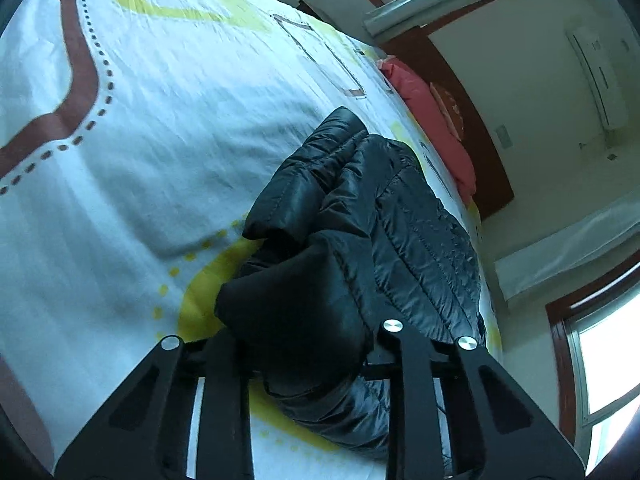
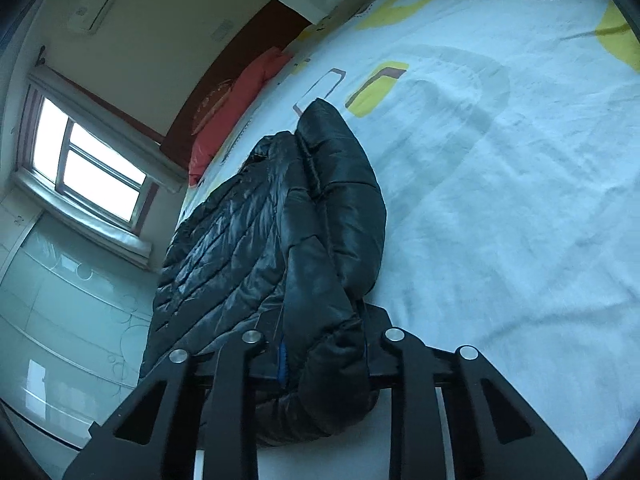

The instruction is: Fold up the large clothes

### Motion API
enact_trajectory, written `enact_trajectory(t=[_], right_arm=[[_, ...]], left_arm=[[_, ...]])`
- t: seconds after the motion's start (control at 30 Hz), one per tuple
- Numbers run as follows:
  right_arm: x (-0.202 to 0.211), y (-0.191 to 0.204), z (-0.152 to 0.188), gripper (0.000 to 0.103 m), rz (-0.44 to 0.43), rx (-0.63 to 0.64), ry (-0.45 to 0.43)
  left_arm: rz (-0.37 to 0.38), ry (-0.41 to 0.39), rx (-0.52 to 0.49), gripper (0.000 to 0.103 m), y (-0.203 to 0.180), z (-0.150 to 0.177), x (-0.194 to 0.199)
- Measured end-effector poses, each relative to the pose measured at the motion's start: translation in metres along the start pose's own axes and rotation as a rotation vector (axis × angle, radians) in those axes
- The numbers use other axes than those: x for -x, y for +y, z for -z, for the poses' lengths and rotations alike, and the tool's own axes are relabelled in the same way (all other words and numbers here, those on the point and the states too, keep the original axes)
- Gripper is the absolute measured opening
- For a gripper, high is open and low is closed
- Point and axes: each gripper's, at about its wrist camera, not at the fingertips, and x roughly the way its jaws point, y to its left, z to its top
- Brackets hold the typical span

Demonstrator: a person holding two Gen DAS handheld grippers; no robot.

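A black quilted puffer jacket (image 1: pixel 372 216) lies bunched on the bed and also shows in the right wrist view (image 2: pixel 280 232). My left gripper (image 1: pixel 304 344) is shut on a fold of the jacket's near edge; the cloth bulges between the fingers and hides their tips. My right gripper (image 2: pixel 320 348) is shut on another part of the near edge, with a sleeve-like fold draped over the fingers. The jacket stretches away from both grippers toward the headboard.
The bed sheet (image 1: pixel 140 160) is white with yellow and brown shapes and spreads wide beside the jacket (image 2: pixel 500 200). Red pillows (image 1: pixel 436 120) lie against a dark headboard (image 2: pixel 224 92). A window (image 2: pixel 88 172) and a wall air conditioner (image 1: pixel 600 76) are behind.
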Motion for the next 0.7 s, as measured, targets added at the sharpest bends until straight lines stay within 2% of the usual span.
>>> enact_trajectory(t=[0.37, 0.7], right_arm=[[0.044, -0.017, 0.030, 0.023, -0.008, 0.008, 0.030], [0.064, -0.027, 0.043, 0.023, -0.020, 0.002, 0.042]], left_arm=[[-0.019, 0.013, -0.026, 0.024, 0.019, 0.025, 0.050], [-0.032, 0.018, -0.029, 0.023, 0.037, 0.049, 0.090]])
